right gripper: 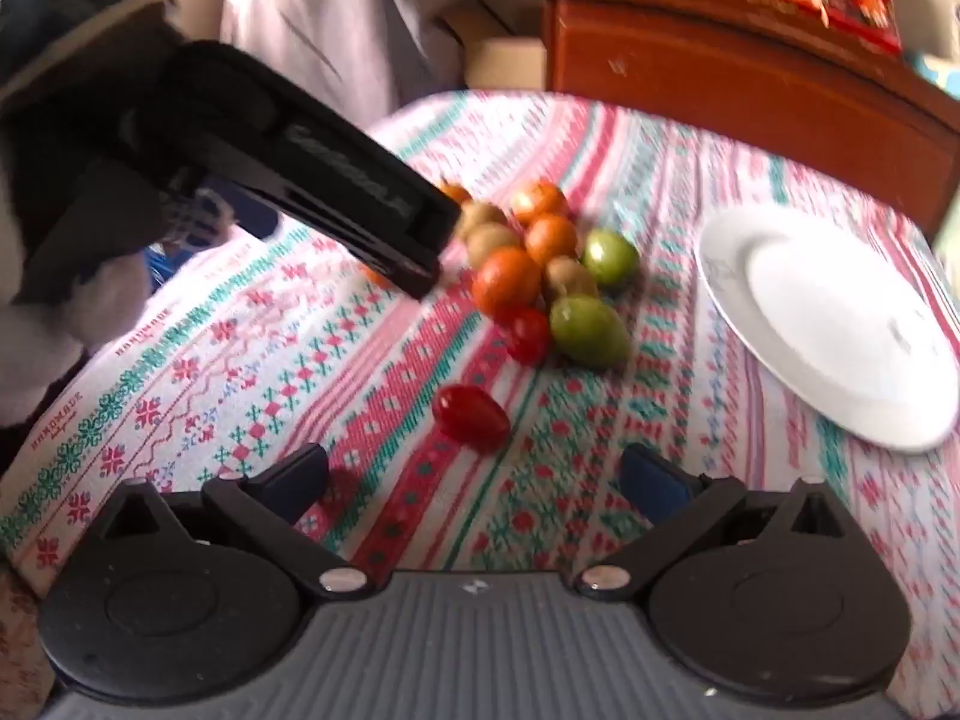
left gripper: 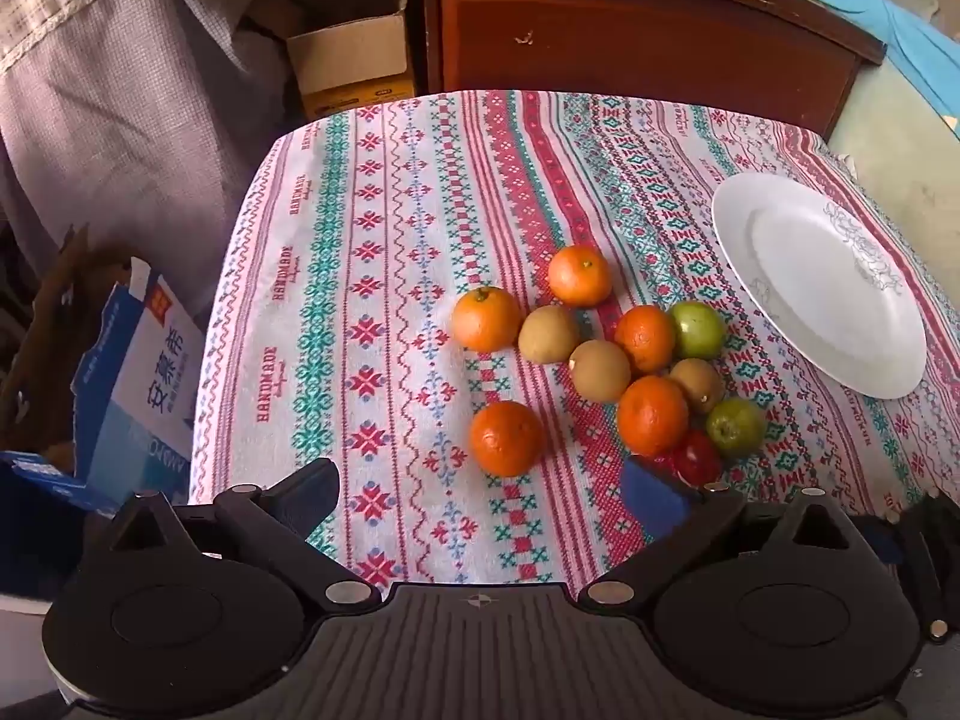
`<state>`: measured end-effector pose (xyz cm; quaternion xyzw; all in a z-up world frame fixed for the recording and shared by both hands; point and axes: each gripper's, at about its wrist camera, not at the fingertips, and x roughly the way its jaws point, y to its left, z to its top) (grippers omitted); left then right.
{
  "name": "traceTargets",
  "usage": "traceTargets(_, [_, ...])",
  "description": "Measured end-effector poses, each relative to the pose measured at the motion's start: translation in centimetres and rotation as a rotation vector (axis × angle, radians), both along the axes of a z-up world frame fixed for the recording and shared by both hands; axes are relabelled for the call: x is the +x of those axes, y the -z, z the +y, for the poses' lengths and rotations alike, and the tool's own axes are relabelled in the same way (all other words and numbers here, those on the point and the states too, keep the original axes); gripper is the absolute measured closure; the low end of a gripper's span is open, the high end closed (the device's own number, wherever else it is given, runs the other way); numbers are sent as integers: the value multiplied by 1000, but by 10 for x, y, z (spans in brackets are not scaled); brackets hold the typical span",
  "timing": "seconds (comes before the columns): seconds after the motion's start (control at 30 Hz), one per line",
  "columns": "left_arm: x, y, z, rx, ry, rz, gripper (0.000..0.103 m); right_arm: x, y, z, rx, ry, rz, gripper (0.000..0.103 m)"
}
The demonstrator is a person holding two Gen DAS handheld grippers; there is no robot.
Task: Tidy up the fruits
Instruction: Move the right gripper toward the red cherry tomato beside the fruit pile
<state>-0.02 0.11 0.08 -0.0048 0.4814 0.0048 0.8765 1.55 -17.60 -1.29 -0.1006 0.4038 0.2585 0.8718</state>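
Several fruits lie in a cluster on the patterned tablecloth: oranges (left gripper: pixel 506 438), brown kiwis (left gripper: pixel 599 369), green fruits (left gripper: pixel 696 330) and red tomatoes (left gripper: pixel 696 456). A white plate (left gripper: pixel 822 282) sits to their right. My left gripper (left gripper: pixel 480 492) is open and empty, just short of the nearest orange. In the right wrist view the cluster (right gripper: pixel 507 279) lies ahead, with one red tomato (right gripper: pixel 471 417) apart and closest. My right gripper (right gripper: pixel 474 480) is open and empty just before that tomato. The left gripper's body (right gripper: pixel 288 180) crosses the upper left. The plate (right gripper: pixel 828 324) is at the right.
A brown wooden cabinet (left gripper: pixel 636 42) stands behind the table. Cardboard boxes (left gripper: pixel 354 54) and a blue-and-white carton (left gripper: pixel 144 372) sit off the table's left edge. Grey cloth (left gripper: pixel 108 96) hangs at far left. The table's left edge (left gripper: pixel 228 312) drops away.
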Motion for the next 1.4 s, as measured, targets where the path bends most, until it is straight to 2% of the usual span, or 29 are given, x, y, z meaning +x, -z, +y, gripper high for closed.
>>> traceTargets(0.13, [1, -4, 3, 9, -14, -6, 2, 6, -10, 3, -43, 16, 117, 1])
traceTargets(0.23, [-3, -9, 0, 31, -25, -23, 2, 9, -16, -8, 23, 103, 155, 1])
traceTargets(0.3, [-5, -13, 4, 24, -39, -43, 2, 9, -22, -18, 79, 176, 137, 1])
traceTargets(0.53, [-12, -19, 9, 7, -92, -78, 2, 25, -38, -25, 43, 350, 120, 1])
traceTargets(0.6, [-14, -18, 14, -22, -109, -111, 2, 32, -43, -29, 41, 378, 118, 1])
traceTargets(0.63, [-13, -17, 15, -18, -117, -99, 2, 35, -45, -30, 44, 393, 114, 1])
traceTargets(0.77, [-12, -16, 16, 21, -144, -88, 2, 48, -50, -31, 38, 432, 132, 1])
traceTargets(0.97, [-12, -17, 12, -13, -144, -79, 2, 57, -60, -31, 16, 489, 87, 2])
traceTargets(1.4, [-12, -11, 10, 19, -153, -53, 2, 64, -44, -25, -28, 524, 155, 2])
